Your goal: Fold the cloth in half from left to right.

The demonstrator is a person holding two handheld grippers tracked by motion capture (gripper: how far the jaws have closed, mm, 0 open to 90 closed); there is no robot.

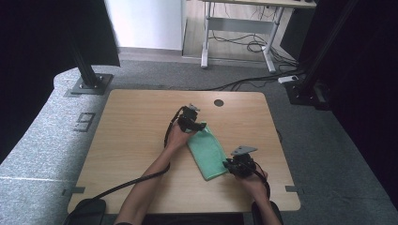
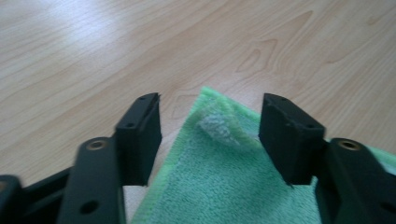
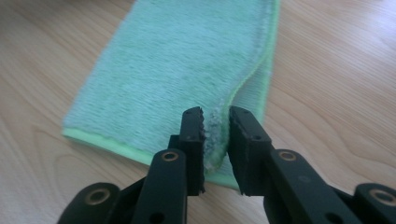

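A green towel, folded into a long strip, lies flat on the wooden table, running from the middle toward the near right. At its far end my left gripper stands open. In the left gripper view its jaws straddle the towel's corner without touching it, the gripper low over the cloth. My right gripper is at the towel's near end. In the right gripper view its jaws stand a narrow gap apart, with the towel's folded corner loose between them.
A dark round cable hole sits near the table's far edge. Black frame posts stand beyond the far left and far right corners. A white-legged desk with floor cables is farther back. Bare wood surrounds the towel.
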